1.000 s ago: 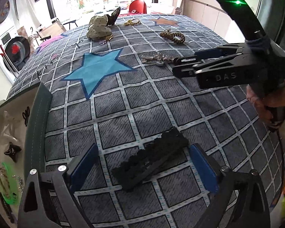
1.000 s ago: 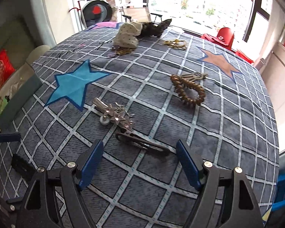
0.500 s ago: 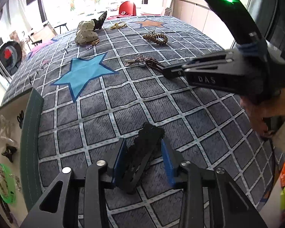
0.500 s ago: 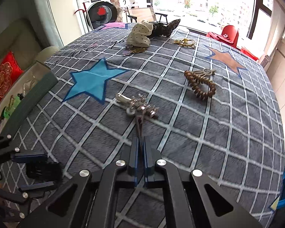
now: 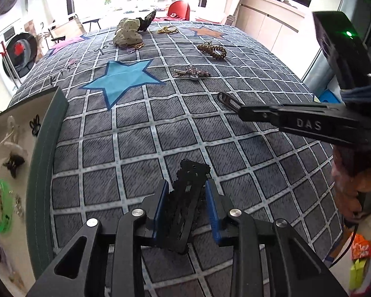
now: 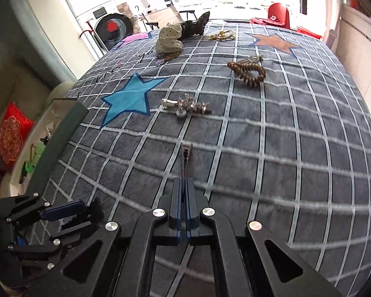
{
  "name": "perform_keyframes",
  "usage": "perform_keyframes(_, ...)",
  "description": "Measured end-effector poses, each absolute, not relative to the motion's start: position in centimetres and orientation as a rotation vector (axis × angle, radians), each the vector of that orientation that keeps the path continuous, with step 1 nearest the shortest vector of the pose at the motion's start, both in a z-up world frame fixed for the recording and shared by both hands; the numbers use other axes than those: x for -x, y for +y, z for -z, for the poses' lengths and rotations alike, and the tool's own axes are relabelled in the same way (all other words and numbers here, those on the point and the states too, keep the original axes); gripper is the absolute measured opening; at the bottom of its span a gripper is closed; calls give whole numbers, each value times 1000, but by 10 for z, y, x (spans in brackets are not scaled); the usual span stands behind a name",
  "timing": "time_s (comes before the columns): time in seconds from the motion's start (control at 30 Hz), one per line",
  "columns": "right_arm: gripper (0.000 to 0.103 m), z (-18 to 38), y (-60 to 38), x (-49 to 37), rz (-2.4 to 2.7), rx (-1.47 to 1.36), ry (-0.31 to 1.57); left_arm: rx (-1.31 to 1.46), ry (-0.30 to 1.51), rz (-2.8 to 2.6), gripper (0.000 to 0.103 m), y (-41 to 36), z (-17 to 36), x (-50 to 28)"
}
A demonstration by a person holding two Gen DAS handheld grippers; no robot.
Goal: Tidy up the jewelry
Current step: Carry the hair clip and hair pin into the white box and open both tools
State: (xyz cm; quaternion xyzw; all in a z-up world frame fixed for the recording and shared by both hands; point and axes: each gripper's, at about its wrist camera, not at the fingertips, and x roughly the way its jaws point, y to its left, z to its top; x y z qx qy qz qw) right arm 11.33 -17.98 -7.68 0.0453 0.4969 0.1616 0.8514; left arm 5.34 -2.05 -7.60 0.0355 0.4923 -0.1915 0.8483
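Observation:
My left gripper (image 5: 185, 193) is shut on a black lacy hair clip (image 5: 185, 198), lifted just above the grey checked cloth (image 5: 141, 128). My right gripper (image 6: 185, 185) is shut on a thin dark metal hair clip (image 6: 186, 160), held above the cloth; it also shows in the left wrist view (image 5: 228, 102). An open jewelry box (image 5: 10, 173) with a green rim stands at the left and holds several pieces. A crystal clip (image 6: 189, 105), a brown beaded bracelet (image 6: 247, 70), a gold chain (image 6: 221, 35) and a dotted fabric bow (image 6: 170, 38) lie on the cloth.
The left gripper shows at the lower left of the right wrist view (image 6: 61, 212). A red cushion (image 6: 10, 136) lies left of the box. A washing machine (image 6: 111, 28) and a red chair (image 6: 278, 12) stand beyond the table. A blue star (image 5: 122, 78) is printed on the cloth.
Both grippers closed on their clips and lifted them off the cloth. The right gripper drew back from the crystal clip with the thin clip in it.

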Motion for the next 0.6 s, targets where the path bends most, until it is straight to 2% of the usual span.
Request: perform_keyframes(0.6,3,61,-158,-53,-348,-141,1045,-54,991,356,33,1,53,-13)
